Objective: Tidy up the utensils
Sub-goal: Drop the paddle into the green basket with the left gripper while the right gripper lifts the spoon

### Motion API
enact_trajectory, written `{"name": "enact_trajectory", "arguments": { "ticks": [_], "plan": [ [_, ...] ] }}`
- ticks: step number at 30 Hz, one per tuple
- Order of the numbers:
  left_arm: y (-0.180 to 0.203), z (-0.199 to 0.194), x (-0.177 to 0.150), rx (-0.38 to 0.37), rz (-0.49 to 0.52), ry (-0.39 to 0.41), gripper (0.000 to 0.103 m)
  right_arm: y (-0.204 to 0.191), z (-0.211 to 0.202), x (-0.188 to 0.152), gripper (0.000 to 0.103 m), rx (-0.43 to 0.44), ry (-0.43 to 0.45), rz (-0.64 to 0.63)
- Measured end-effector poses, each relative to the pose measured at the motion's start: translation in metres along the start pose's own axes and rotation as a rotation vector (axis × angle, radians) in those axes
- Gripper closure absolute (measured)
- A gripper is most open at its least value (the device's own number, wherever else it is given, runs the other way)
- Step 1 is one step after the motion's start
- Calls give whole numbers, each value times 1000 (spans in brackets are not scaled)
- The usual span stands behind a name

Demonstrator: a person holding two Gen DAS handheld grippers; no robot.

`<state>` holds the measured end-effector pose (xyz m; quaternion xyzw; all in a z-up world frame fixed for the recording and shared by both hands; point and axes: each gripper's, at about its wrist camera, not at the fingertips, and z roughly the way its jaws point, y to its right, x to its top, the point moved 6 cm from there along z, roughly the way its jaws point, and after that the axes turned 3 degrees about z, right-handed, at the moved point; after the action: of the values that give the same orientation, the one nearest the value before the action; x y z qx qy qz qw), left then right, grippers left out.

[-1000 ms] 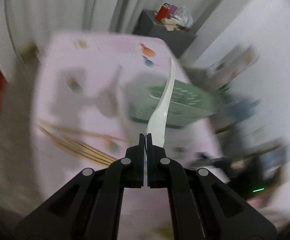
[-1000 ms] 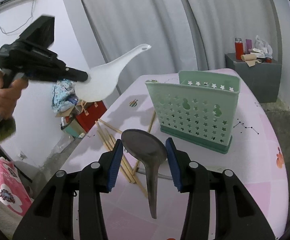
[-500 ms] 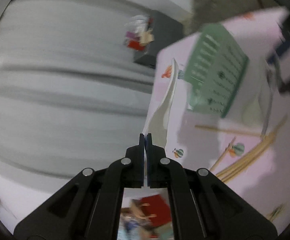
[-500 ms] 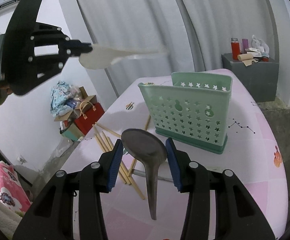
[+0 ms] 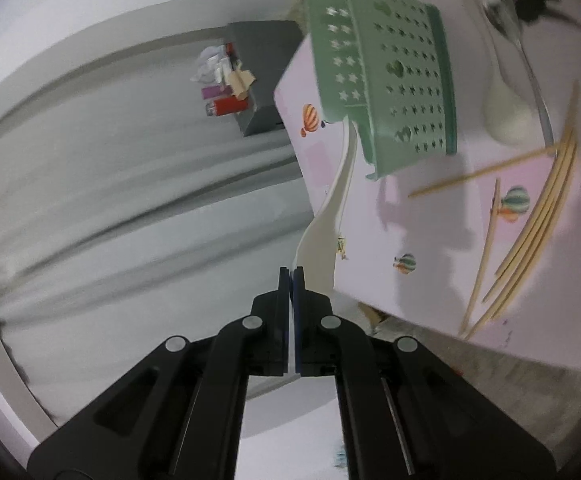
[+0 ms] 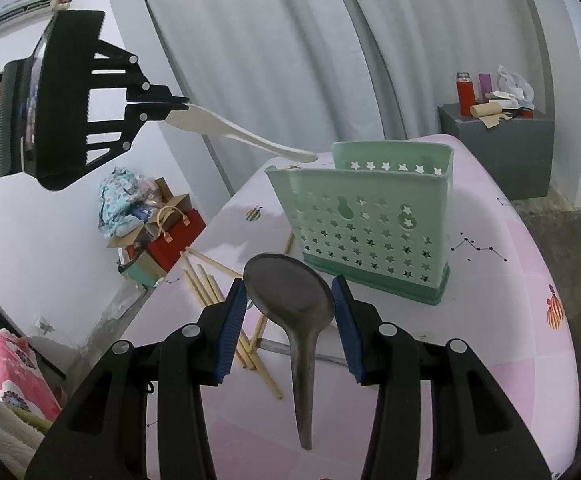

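My left gripper is shut on the bowl end of a white plastic spoon. It holds the spoon in the air, handle tip at the top rim of the green star-holed utensil holder. The right wrist view shows that gripper, the spoon and the holder. My right gripper is shut on the bowl of a grey metal spoon, its handle pointing toward the camera. Wooden chopsticks lie on the pink table.
Another white spoon and a metal utensil lie on the table beside chopsticks. A grey cabinet with bottles stands behind. Bags and boxes sit on the floor at left. Curtains hang behind.
My left gripper has swung round and brought the white spoon's handle tip down to the holder's rim. My right gripper has held still with the metal spoon.
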<state>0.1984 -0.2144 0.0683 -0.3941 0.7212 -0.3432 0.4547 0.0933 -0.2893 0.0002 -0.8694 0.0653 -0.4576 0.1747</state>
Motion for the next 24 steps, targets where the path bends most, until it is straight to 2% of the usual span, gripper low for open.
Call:
{"name": "enact_trajectory", "arguments": {
  "ticks": [7, 11, 15, 18, 19, 24],
  "plan": [
    [7, 11, 16, 16, 167, 11, 103, 8, 3, -1, 60, -13, -6, 22],
    [5, 19, 27, 40, 182, 26, 99, 9, 3, -3, 60, -21, -4, 20],
    [-7, 22, 38, 56, 104, 53, 94, 14, 5, -5, 60, -32, -11, 32],
    [-20, 23, 40, 69, 33, 77, 82, 16, 5, -3, 60, -41, -10, 37],
    [-24, 23, 39, 69, 4, 79, 81, 16, 4, -3, 60, -44, -8, 36],
    [-57, 20, 20, 64, -237, 76, 75, 18, -3, 4, 60, -56, 15, 39]
  ]
}}
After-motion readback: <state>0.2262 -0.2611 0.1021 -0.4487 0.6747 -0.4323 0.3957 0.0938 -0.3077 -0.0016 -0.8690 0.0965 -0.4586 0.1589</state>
